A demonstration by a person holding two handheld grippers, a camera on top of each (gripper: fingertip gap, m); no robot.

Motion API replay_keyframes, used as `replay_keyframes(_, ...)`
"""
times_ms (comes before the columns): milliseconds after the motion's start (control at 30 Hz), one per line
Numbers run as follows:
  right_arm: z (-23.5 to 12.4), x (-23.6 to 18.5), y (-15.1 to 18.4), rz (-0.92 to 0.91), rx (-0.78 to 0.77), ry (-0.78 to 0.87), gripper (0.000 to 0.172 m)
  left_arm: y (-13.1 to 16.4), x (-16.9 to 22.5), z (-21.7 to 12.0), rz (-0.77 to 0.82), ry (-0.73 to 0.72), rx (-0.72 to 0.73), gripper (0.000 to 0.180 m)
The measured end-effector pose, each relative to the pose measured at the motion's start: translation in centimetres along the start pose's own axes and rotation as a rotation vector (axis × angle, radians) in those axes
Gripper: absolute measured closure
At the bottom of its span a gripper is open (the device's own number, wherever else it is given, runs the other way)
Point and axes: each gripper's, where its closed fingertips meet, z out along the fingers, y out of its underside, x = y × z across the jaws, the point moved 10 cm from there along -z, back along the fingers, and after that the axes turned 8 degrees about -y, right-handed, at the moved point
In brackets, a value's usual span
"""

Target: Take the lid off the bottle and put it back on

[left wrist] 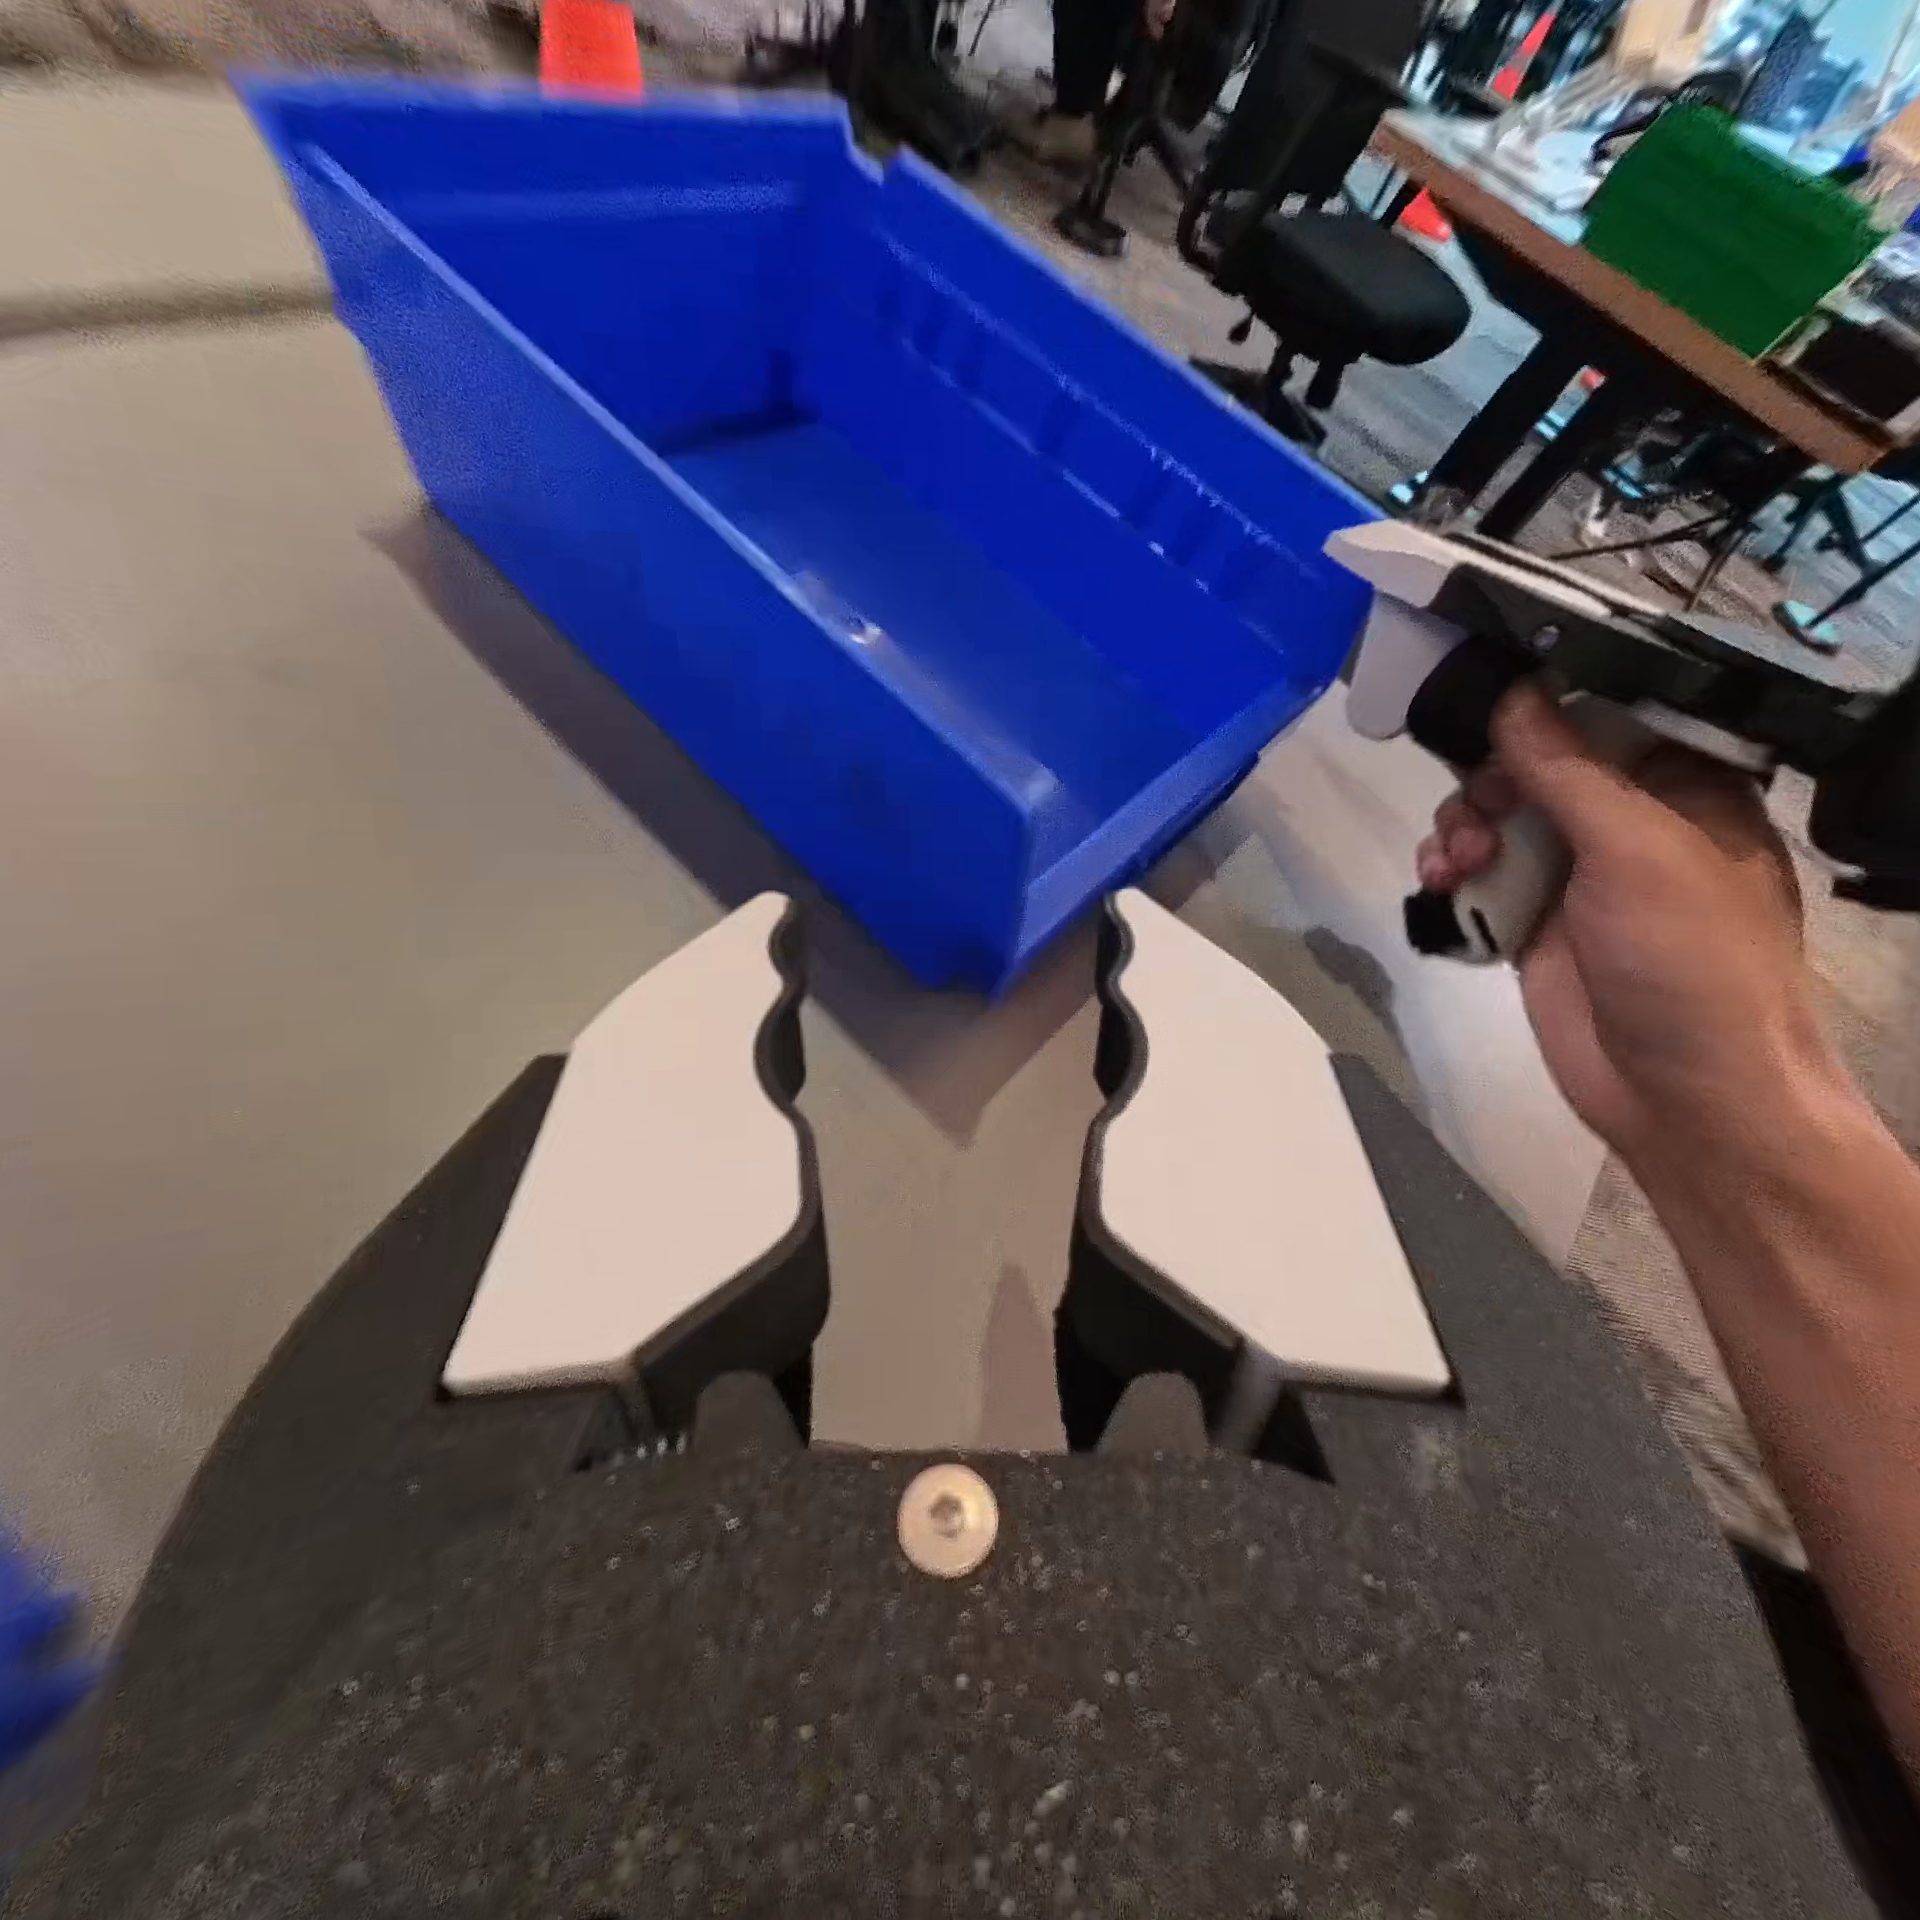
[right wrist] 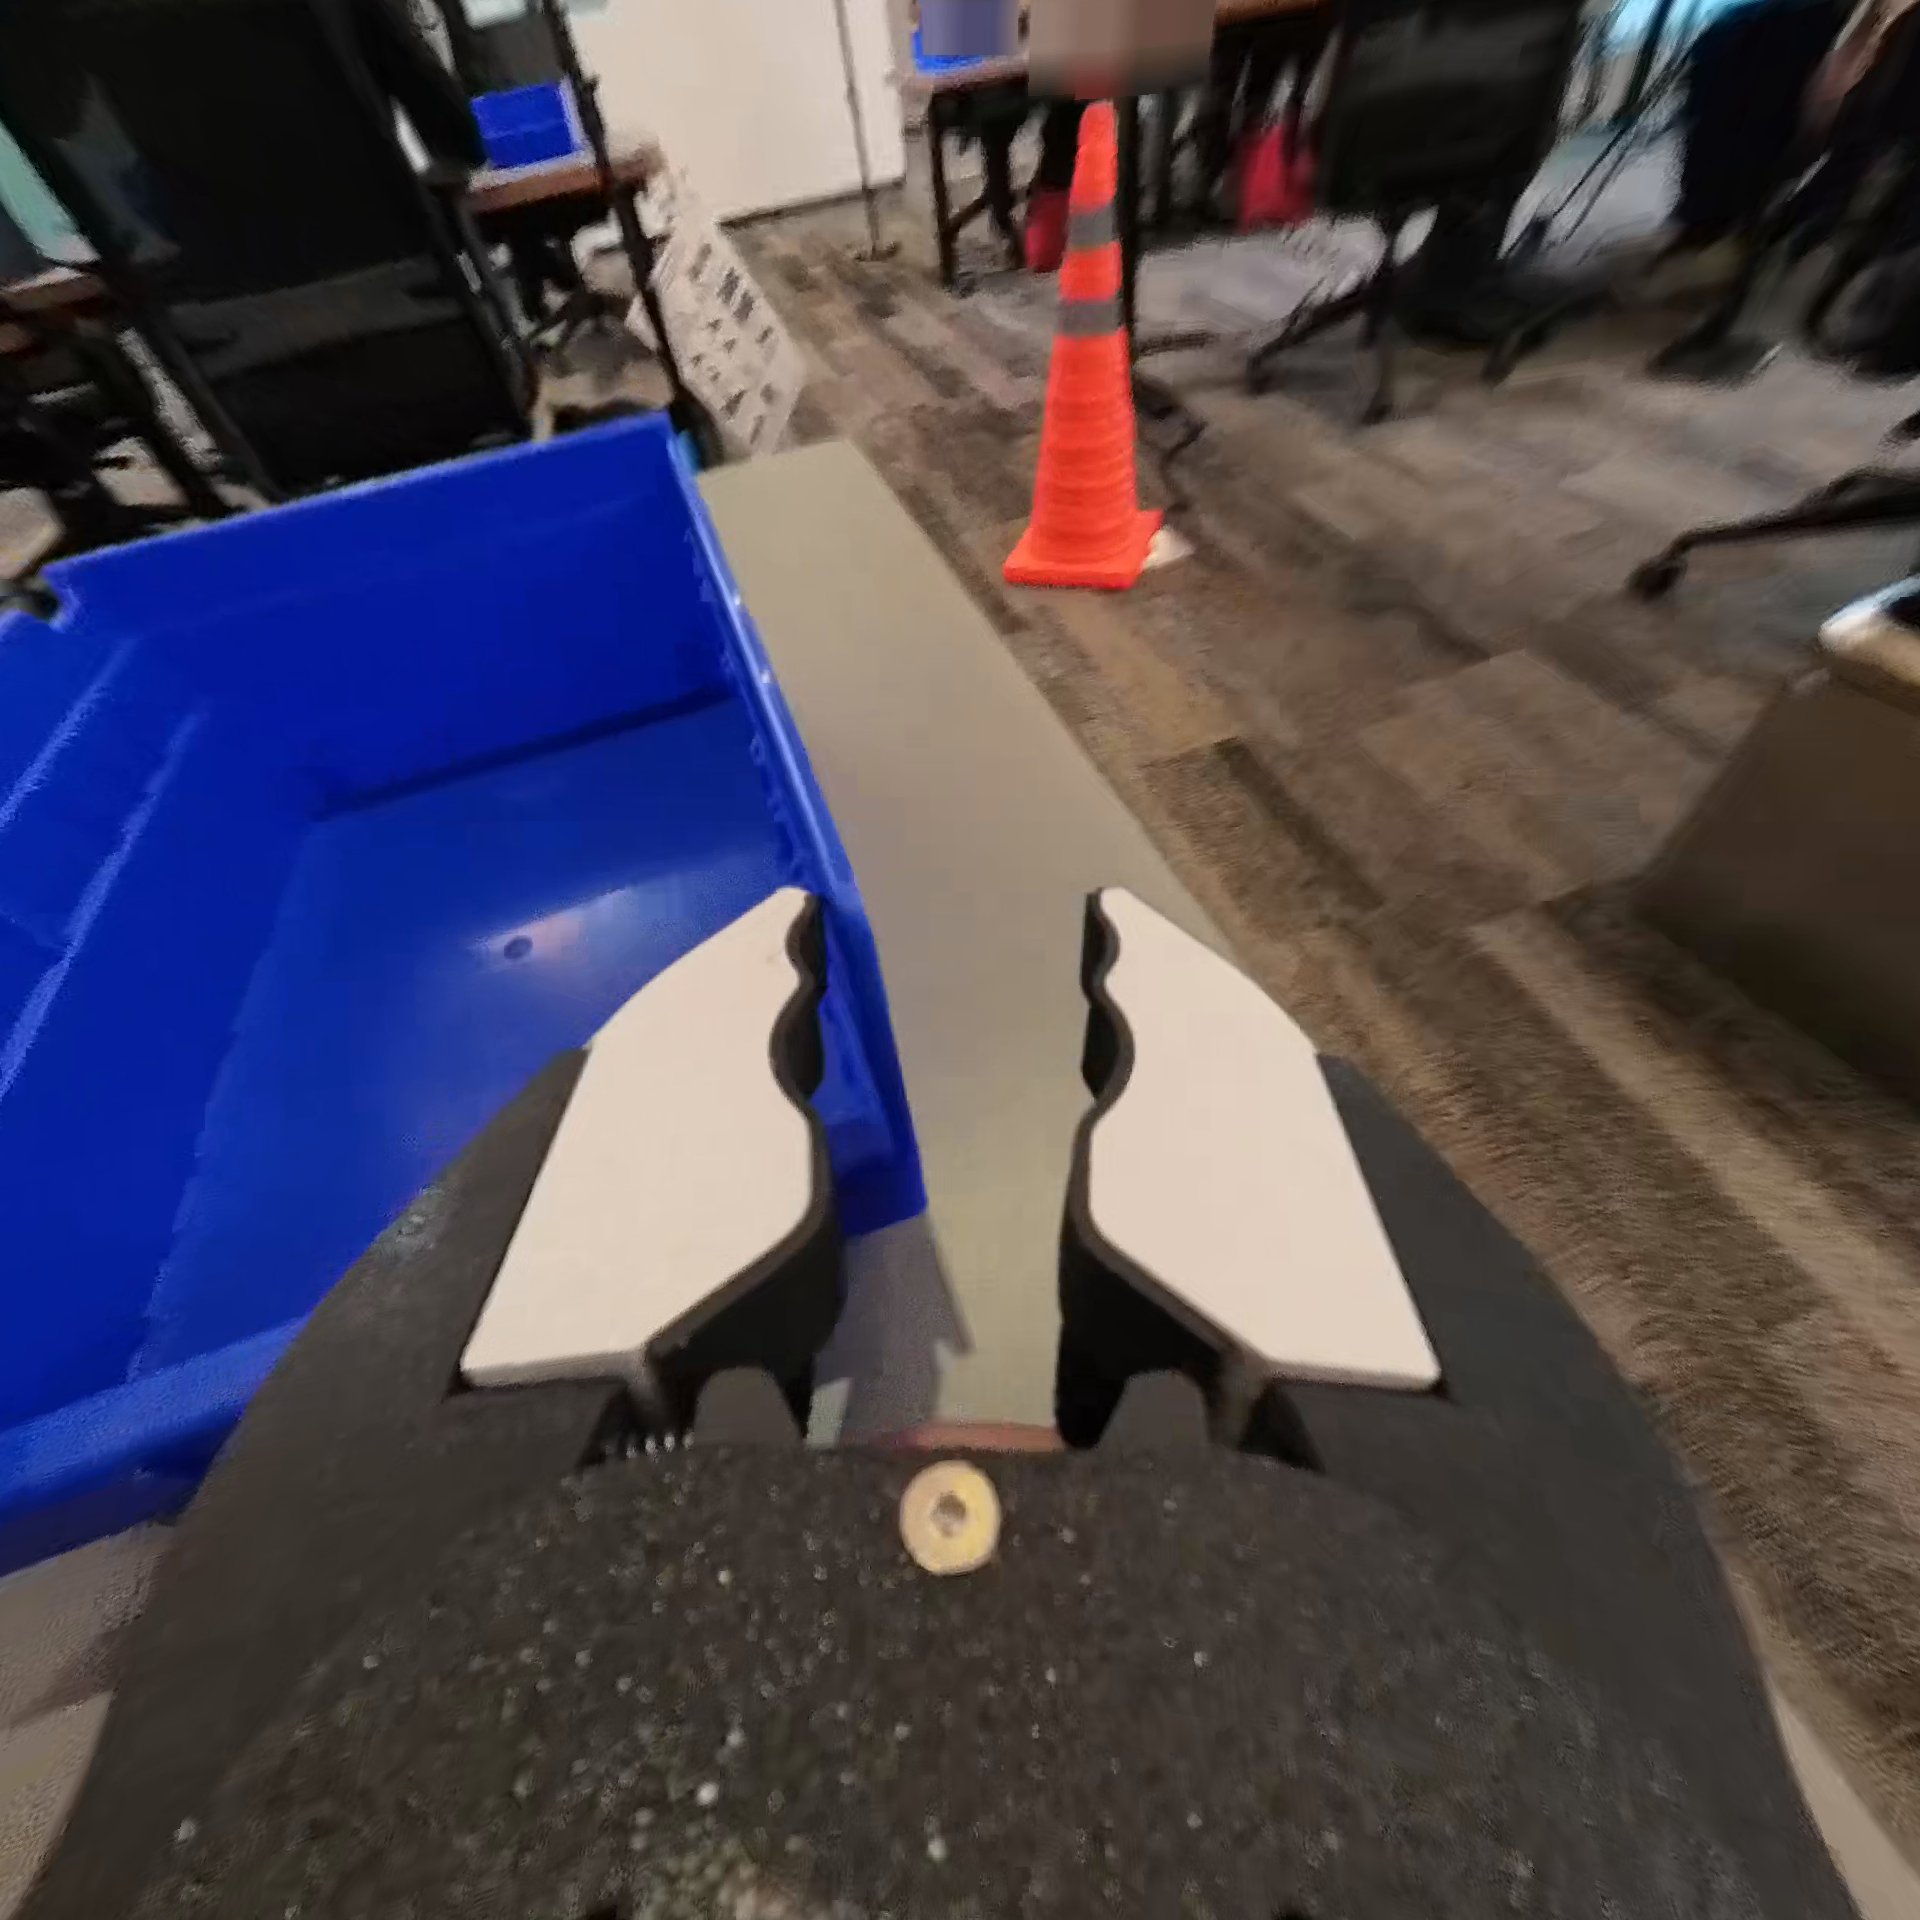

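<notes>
right now, left gripper [left wrist: 951, 925] spread wide, white fingers [left wrist: 665, 1143] parted with nothing between the dark wavy pads, only grey table [left wrist: 187, 831] showing through the gap. hovering just short of the near corner of a blue bin [left wrist: 582, 416], corner close to the fingertips but not touched as far as can be told. bin set at an angle on the table, open top, smooth bare floor inside with a small glint of light.

likewise right gripper [right wrist: 951, 914] spread wide, grasp bare, grey tabletop visible between its fingers [right wrist: 1226, 1143]. left fingertip overlapping the bin's [right wrist: 312, 935] right wall in that view; touching or above, cannot tell. seen too from the left wrist view at the right edge, right gripper [left wrist: 1382, 634] held sideways by a hand [left wrist: 1621, 862] wrapped around its grip, white fingertip just beside the bin's far right rim.

bottle and lid: not found in either view, so whereabouts cannot be told.

farther out, table edge dropping to mottled carpet [right wrist: 1455, 727]. orange traffic cone [right wrist: 1086, 395] with grey bands standing on the carpet beyond the table end. black office chair [left wrist: 1340, 291], wooden desk [left wrist: 1621, 312] carrying a green box [left wrist: 1725, 229], more desks and chair legs blurred behind.
</notes>
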Motion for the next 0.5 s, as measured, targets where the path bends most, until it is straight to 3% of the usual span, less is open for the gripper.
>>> replay_keyframes(167, -4.7, -7.1, -2.6, -0.277, 0.182, 0.066, 0.115, 1.0, -9.9, -13.2, 0.053, -0.238, 0.131, 0.125)
replay_keyframes(267, -6.7, -16.6, -2.0, -0.36, 0.22, -0.146, 0.115, 3.3, -16.1, -18.7, -0.015, -0.375, 0.185, 0.12)
replay_keyframes(367, -7.2, -27.2, 1.8, -0.318, 0.087, -0.501, 0.113, 5.2, -19.9, -19.9, 0.007, -0.54, 0.15, 0.12)
replay_keyframes(433, -6.4, -32.1, 4.3, -0.33, -0.032, -0.597, 0.103, 5.8, -21.1, -19.5, 0.011, -0.605, 0.128, 0.119)
replay_keyframes(500, -5.0, -34.9, 6.0, -0.344, -0.098, -0.6, 0.099, 6.4, -21.7, -18.5, -0.029, -0.572, 0.092, 0.119)
